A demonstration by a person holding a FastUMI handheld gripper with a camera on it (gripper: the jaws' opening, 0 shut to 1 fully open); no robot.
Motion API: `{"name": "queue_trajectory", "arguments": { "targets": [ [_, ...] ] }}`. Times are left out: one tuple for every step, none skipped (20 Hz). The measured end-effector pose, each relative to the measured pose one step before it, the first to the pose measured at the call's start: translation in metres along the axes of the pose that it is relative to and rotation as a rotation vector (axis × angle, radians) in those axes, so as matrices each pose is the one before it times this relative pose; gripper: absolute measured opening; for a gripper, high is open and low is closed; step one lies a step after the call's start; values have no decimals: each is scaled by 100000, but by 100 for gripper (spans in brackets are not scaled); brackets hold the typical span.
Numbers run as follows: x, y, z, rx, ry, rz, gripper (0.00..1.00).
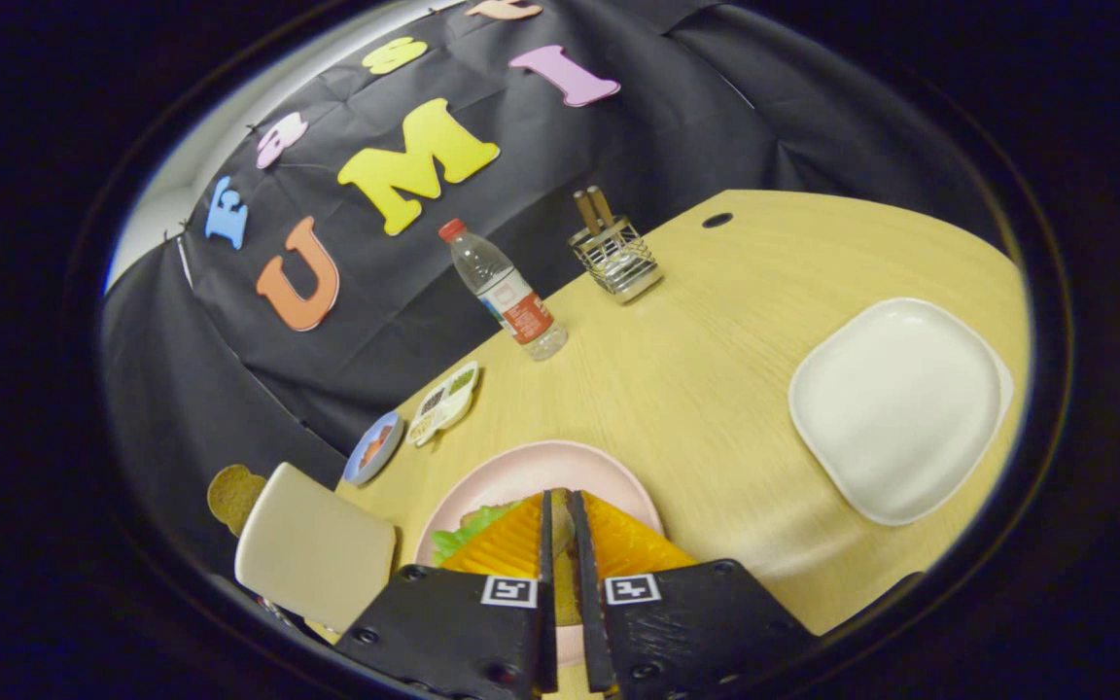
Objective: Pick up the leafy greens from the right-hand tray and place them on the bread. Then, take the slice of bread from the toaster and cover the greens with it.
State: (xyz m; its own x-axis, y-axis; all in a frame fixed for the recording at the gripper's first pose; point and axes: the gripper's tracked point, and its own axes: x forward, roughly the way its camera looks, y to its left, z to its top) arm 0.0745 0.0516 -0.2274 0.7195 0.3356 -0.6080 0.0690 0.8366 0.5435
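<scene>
My gripper (560, 506) hovers over a pink plate (531, 467), its fingers drawn together with only a thin slit between them. Leafy greens (468, 535) spread out from under the left finger at the tips, held there over the plate. A tan strip of the bread (566, 583) lying on the plate shows through the slit. Left of the plate stands the cream toaster (312, 559), and a brown slice of bread (232, 496) sticks out of its top.
A white square tray (895, 408) lies on the wooden table (696, 389) to the right. Beyond the plate are a water bottle (507, 292), a wire cutlery holder (616, 255), a small blue dish (372, 447) and a white compartment dish (445, 402).
</scene>
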Motion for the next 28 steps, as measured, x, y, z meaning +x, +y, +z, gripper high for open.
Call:
{"name": "queue_trajectory", "arguments": {
  "targets": [
    [-205,-191,141,-2874,-628,-1077,26],
    [-373,-149,401,-3553,-1710,-1291,40],
    [-571,-13,493,-4033,-2373,-1688,54],
    [-701,-33,827,-3998,-3804,-1984,69],
    [-945,29,993,-3199,-4084,-2012,83],
    [-867,180,902,-2619,-3809,-2211,89],
    [-1080,432,759,-2686,-3920,-1936,95],
    [-1060,532,1124,-2608,-4926,-1808,96],
    [-1258,775,1254,-2751,-5295,-1232,96],
    [-1173,1003,1215,-2998,-4973,-650,96],
    [-1100,1172,1152,-2918,-4696,-459,96],
    [-885,1406,1179,-2146,-4075,438,96],
    [-877,1775,961,-1496,-3063,1273,96],
    [-733,1988,828,-893,-2115,2308,96],
    [-436,2134,627,-812,-1785,2763,96],
    [-275,2152,539,-1344,-1094,2927,95],
    [-23,2171,430,-1268,-1051,3067,95],
    [136,2084,474,-1699,-1028,2776,95],
    [148,1982,280,-713,-946,2584,96],
    [412,1923,17,64,226,2287,96],
    [451,1913,-382,281,659,2705,96],
    [543,1591,-454,380,1126,1673,96],
    [675,1209,-426,-25,1347,1338,96],
    [597,1118,-592,-26,2103,1143,96],
    [697,1259,-660,562,1748,1481,96],
    [576,897,-588,391,1950,936,96],
    [609,834,-717,89,2600,1090,96],
    [423,656,-628,508,2264,407,96]
  ]
}}
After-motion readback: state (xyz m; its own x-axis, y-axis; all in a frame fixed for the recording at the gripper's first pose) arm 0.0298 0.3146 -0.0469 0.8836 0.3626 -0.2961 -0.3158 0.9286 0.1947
